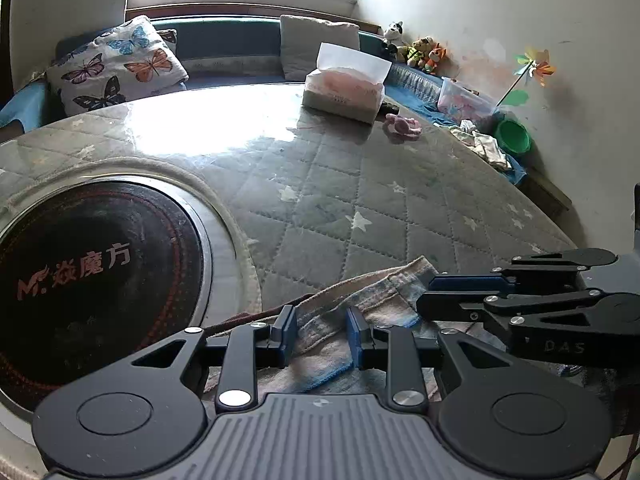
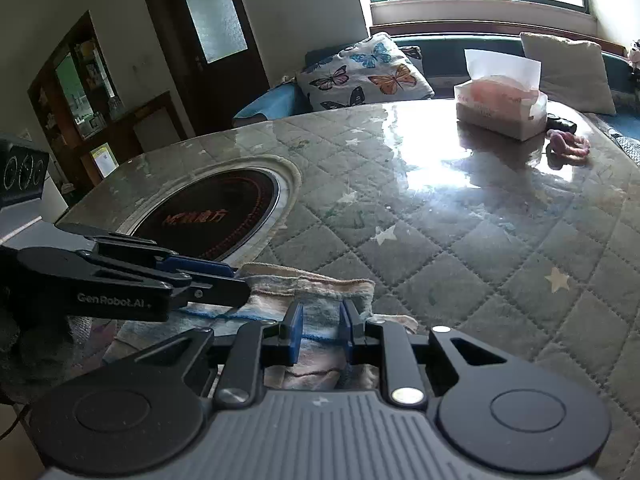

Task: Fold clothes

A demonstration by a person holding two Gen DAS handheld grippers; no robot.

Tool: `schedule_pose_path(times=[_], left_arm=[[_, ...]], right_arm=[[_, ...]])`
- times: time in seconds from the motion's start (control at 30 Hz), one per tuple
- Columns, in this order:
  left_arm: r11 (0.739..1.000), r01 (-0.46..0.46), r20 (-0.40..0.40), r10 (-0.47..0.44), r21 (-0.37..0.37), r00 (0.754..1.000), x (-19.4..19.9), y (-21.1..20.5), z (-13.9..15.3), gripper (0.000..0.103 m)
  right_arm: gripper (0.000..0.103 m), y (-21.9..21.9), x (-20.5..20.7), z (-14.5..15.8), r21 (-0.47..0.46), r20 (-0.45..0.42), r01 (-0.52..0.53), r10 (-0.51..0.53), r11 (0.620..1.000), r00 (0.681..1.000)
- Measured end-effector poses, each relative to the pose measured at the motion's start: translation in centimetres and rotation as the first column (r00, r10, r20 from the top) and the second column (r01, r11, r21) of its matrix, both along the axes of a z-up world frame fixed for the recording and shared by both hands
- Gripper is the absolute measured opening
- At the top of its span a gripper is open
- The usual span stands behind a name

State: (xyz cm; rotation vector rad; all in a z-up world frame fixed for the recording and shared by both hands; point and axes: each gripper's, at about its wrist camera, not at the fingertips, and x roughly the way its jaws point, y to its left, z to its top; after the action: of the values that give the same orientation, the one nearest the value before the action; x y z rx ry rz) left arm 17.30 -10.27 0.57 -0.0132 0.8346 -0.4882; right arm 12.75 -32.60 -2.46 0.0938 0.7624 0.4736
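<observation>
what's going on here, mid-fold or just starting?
Someone is working a small striped garment with two handheld claws at the near edge of the quilted table. The left claw and the right claw each have cloth between their blue pads; whether either one pinches it firmly I can't tell. The cloth lies bunched, with no neat fold visible. The tissue box and induction hob sit clear of the work.

Both tools (image 2: 320,330) on garment (image 2: 316,292) (quilted table (image 2: 460,240))
</observation>
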Motion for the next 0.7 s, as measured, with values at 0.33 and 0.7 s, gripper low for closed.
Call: schedule_pose_path(times=[0.33, 0.7], left_arm=[[1.000, -0.022, 0.018, 0.022, 0.004, 1.000, 0.2, 0.3, 0.2, 0.031], [1.000, 0.012, 0.035, -0.013, 0.027, 0.999, -1.9, 1.0, 1.6, 0.031]], right_arm=[[0.033, 0.9, -0.6, 0.2, -0.043, 0.032, -0.028, 0.029, 0.999, 0.999], [0.049, 4.1, -6.8, 1.1, -0.174, 0.105, -0.183, 0.202, 0.968, 0.974]])
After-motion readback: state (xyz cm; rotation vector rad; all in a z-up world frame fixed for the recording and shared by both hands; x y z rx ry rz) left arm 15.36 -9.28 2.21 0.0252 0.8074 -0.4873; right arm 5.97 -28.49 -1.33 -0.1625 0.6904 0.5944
